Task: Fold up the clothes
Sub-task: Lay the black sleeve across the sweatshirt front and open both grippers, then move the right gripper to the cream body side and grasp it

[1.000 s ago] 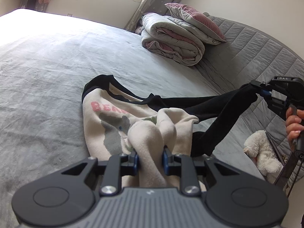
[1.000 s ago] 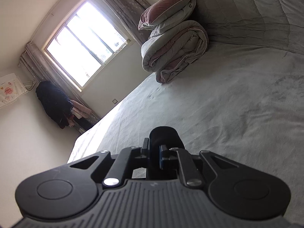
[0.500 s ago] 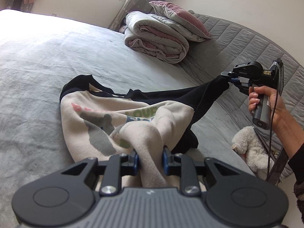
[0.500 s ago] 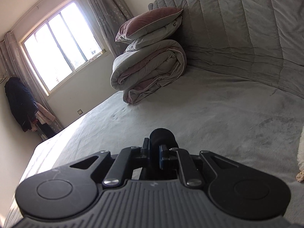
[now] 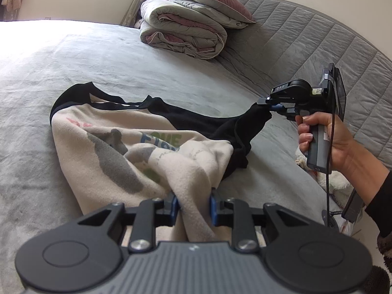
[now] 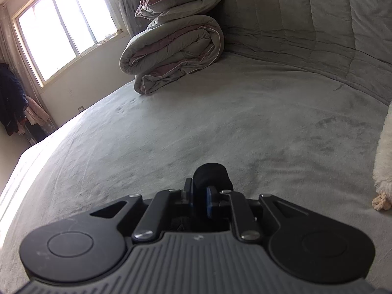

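A cream fleece sweatshirt with black sleeves [image 5: 137, 147] is spread, rumpled, on the grey bed [image 5: 73, 73]. Its hem is clamped by the left gripper [image 5: 193, 203]; a black cuff [image 6: 210, 174], toward 3 o'clock, is pinched by the right gripper [image 6: 199, 202].

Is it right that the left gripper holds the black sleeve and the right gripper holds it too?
Not quite. The left gripper is shut on the sweatshirt's cream body, as the left wrist view shows. The right gripper does hold the black sleeve.

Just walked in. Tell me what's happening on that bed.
A person is folding a cream and black sweatshirt on the grey bed. The left gripper is shut on the cream hem. The right gripper pinches the end of a black sleeve, holding it up off the bed. Nothing is folded yet.
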A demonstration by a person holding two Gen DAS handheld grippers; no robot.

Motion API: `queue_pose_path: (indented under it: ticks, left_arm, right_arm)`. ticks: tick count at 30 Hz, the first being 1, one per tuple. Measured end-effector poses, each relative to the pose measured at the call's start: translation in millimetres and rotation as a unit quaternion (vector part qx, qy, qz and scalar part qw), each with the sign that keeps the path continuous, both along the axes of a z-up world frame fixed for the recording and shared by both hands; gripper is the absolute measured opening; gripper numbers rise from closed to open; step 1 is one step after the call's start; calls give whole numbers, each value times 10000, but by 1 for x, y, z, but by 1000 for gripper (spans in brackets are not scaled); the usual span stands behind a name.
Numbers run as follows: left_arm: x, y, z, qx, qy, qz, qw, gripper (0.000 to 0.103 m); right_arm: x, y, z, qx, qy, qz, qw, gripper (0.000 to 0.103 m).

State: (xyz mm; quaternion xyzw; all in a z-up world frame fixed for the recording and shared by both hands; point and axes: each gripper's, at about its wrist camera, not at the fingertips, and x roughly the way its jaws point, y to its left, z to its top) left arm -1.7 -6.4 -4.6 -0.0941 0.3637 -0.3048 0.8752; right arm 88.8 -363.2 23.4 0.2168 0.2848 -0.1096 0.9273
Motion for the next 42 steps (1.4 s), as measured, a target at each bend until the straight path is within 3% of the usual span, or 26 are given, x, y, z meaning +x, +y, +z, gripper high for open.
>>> queue_pose_path:
  ticks: [5, 8, 9, 12, 16, 18, 22, 26, 29, 33, 36, 42]
  left_arm:
    - [-2, 3, 4, -24, 40, -30, 10000, 41]
    - [-4, 7, 7, 3, 37, 42, 10000, 54]
    - [-5, 8, 8, 12, 28, 69, 10000, 61]
    - [-8, 14, 11, 105, 30, 213, 9997, 74]
    - [-10, 23, 14, 238, 49, 453, 9987, 81]
    - [-10, 29, 15, 262, 76, 590, 9979, 85]
    - [-8, 40, 15, 395, 118, 890, 9952, 92]
    - [-6, 50, 16, 677, 71, 1257, 9897, 101]
    - [-1, 58, 13, 895, 121, 1631, 9825, 101]
    - [3, 69, 8, 1132, 154, 2054, 9720, 101]
    - [9, 78, 4, 1221, 214, 2260, 9662, 101]
    - [19, 93, -2, 1125, 547, 2485, 9605, 101]
  right_arm:
    - [-15, 11, -3, -66, 367, 143, 9992, 22]
    - [-29, 24, -1, -127, 501, 314, 9982, 59]
    - [-34, 29, 0, -167, 501, 385, 9979, 67]
    - [-47, 46, 2, -271, 598, 677, 9955, 78]
    - [-58, 66, 5, -374, 823, 1017, 9907, 87]
    - [-66, 75, 8, -449, 788, 1115, 9896, 102]
    - [-80, 92, 13, -559, 556, 1403, 9870, 103]
    - [-79, 112, 14, -813, 772, 1419, 9835, 103]
    - [-76, 126, 12, -857, 839, 1886, 9747, 103]
    - [-91, 133, 11, -540, 68, 2165, 9748, 103]
    - [-100, 143, 13, -321, -339, 2587, 9648, 103]
    - [-111, 192, 14, -925, -415, 3559, 9290, 103]
